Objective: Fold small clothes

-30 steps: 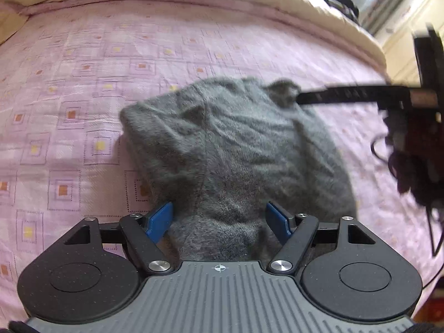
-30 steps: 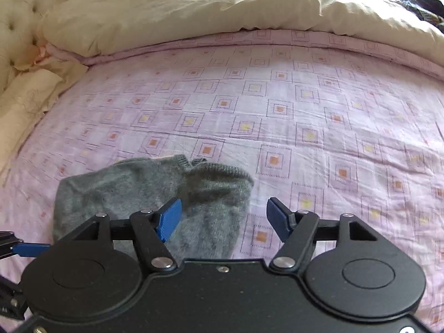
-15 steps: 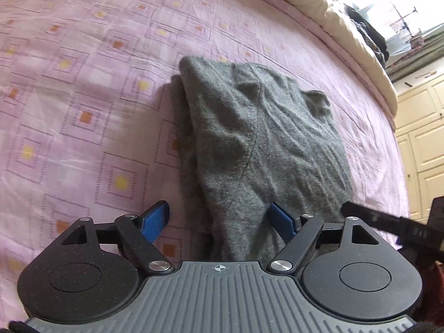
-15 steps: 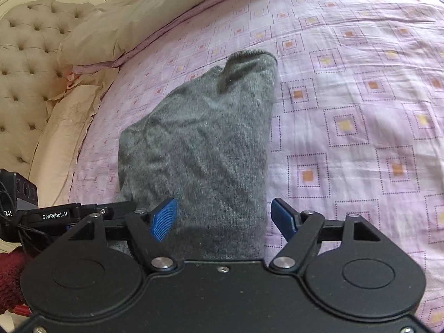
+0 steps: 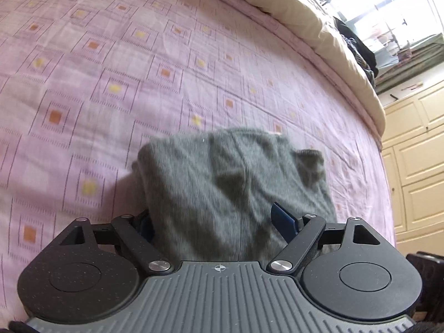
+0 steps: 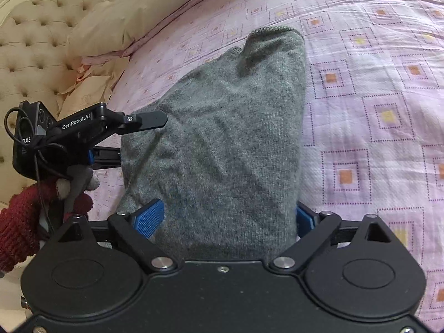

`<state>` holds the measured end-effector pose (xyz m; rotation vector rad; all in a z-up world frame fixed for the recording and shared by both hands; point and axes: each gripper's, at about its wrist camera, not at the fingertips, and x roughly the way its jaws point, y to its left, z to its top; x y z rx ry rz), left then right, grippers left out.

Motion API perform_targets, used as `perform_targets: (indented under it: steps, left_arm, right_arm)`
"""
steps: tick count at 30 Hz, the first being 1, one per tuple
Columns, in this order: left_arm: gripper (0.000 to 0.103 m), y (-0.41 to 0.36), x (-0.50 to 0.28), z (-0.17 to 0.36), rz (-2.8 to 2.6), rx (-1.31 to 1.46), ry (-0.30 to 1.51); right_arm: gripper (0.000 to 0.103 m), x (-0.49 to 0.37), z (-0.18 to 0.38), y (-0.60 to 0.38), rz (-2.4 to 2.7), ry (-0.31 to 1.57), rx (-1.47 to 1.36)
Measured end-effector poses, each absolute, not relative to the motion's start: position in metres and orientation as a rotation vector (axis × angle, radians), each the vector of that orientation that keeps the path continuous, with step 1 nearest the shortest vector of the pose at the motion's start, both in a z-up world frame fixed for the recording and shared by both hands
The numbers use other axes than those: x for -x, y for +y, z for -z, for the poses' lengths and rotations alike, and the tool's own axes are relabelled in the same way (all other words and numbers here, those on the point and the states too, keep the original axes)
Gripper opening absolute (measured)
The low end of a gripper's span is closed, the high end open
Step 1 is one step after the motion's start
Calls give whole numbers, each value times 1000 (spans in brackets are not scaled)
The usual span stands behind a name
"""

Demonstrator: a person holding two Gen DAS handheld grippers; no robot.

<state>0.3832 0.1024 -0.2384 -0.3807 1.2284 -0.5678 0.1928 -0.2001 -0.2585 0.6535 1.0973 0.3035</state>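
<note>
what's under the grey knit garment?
The grey knit garment lies on the pink patterned bedsheet; sheet shows all around it. Whatever sits beneath its folded layers is covered.

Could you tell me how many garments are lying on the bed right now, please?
1: a folded grey knitted garment on the pink patterned bedsheet, lying between both grippers' open jaws. Others may lie outside view.

a grey knitted garment (image 5: 236, 183) lies folded on a pink bed sheet (image 5: 111, 83) with small square patterns. the left hand-held gripper (image 5: 216, 222) reaches over its near edge, jaws spread wide, the cloth between its blue pads (image 5: 283, 219). cream cupboards (image 5: 416, 152) stand at right.
</note>
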Motion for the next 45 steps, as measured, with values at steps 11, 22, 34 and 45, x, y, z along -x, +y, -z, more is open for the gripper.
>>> perform_targets:
  steps: [11, 22, 34, 45]
  left_arm:
    - [24, 127, -397, 255, 593, 511, 1301]
    - [21, 105, -342, 224, 615, 411, 1281]
    - [23, 67, -211, 227, 586, 329, 1361]
    - [52, 61, -186, 191, 330, 101, 1153]
  right_arm:
    - [30, -153, 253, -193, -238, 1144, -715]
    - [27, -82, 230, -216, -247, 1172, -720]
    - [36, 34, 240, -281, -219, 1274, -696]
    - [80, 61, 202, -287, -128, 1105, -417]
